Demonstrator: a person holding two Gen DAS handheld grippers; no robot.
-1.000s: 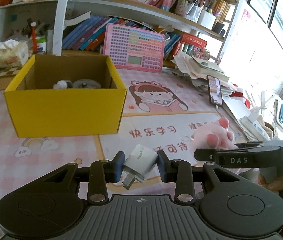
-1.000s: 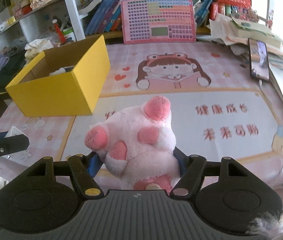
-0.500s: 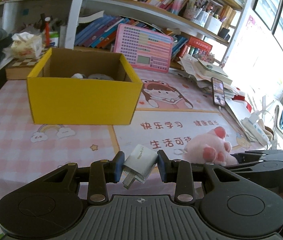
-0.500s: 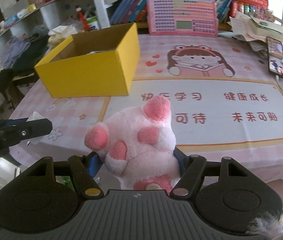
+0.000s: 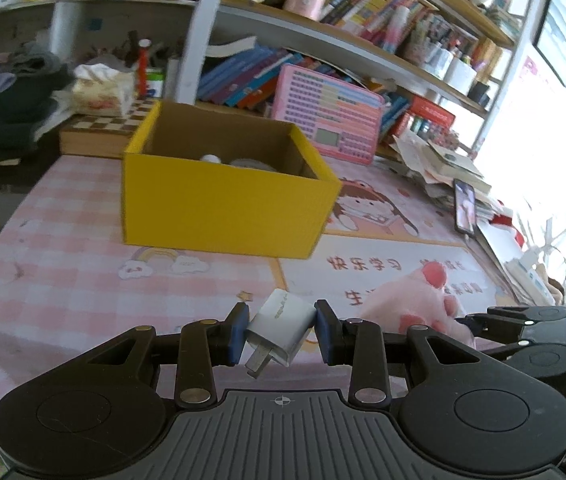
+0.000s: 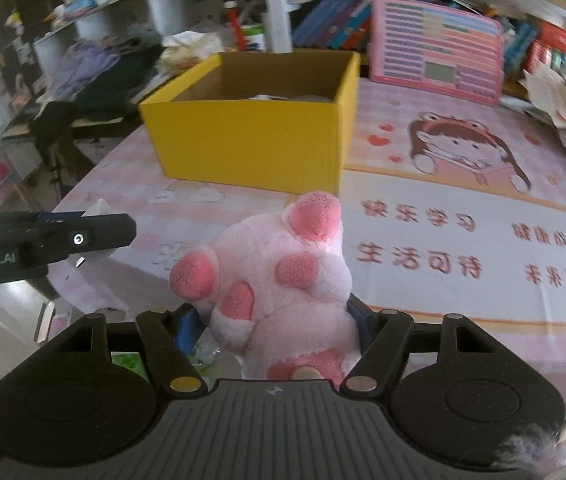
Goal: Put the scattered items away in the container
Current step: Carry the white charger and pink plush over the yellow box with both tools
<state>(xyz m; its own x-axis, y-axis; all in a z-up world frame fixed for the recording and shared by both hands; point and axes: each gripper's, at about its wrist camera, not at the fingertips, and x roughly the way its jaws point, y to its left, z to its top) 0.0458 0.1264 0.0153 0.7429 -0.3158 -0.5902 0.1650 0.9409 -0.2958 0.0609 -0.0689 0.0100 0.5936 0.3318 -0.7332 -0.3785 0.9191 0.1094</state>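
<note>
Charger (image 5: 281,326) clamped in left tool (image 5: 281,330); plush paw (image 6: 283,280) in right tool (image 6: 273,322).

The left gripper (image 5: 281,330) is clamped on a white charger (image 5: 279,330). The right gripper (image 6: 279,330) squeezes a pink plush paw (image 6: 279,280). Both point downward.

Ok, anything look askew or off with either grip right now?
The white plug-in charger sits tilted in the left gripper, prongs angled down. The pink plush paw looks snug in the right gripper.

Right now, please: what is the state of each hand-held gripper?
Left hand-held gripper: closed on the white charger plug.
Right hand-held gripper: closed on the pink plush paw.
</note>
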